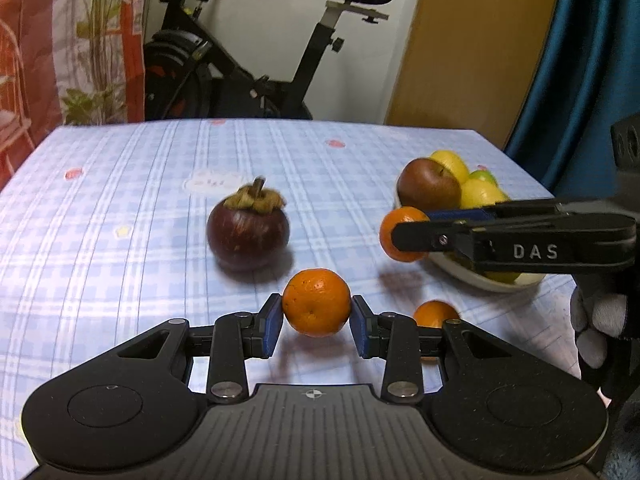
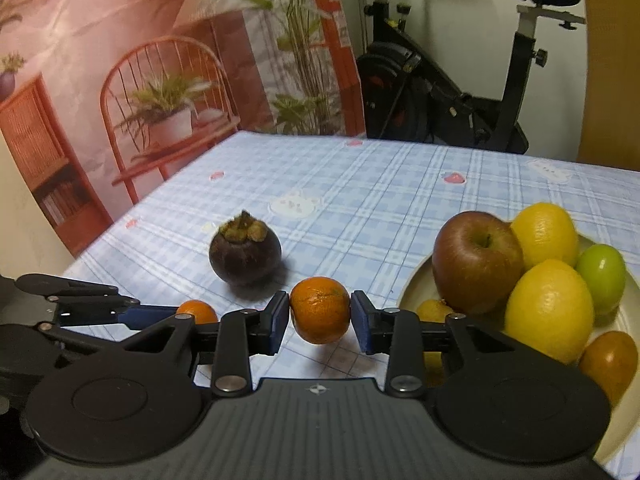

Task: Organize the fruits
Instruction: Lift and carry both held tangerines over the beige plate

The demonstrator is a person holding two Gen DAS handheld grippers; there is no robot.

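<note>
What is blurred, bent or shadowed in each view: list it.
Left wrist view: the mangosteen is motion-smeared, the table edge bows from fisheye, and the left gripper's tangerine casts a soft shadow. Right wrist view: sharper; the lemons look slightly soft.

- On the bench (image 1: 120,184) a mangosteen (image 1: 248,228) stands alone near the middle, left of the bowl (image 2: 416,284).
- The bowl sits toward the bench's right side; in it an apple (image 2: 476,260) lies at the left, with lemons (image 2: 548,308) and other fruit beside and behind it.
- The left hand-held gripper (image 1: 316,322) has a small orange (image 1: 316,307) between its pads, in front of the mangosteen.
- The right hand-held gripper (image 2: 320,316) has a second orange (image 2: 320,310) between its pads, just left of the bowl.
- A third orange (image 1: 435,314) lies on the bench, between the two.
- An exercise bike (image 1: 248,60) stands behind the bench.
</note>
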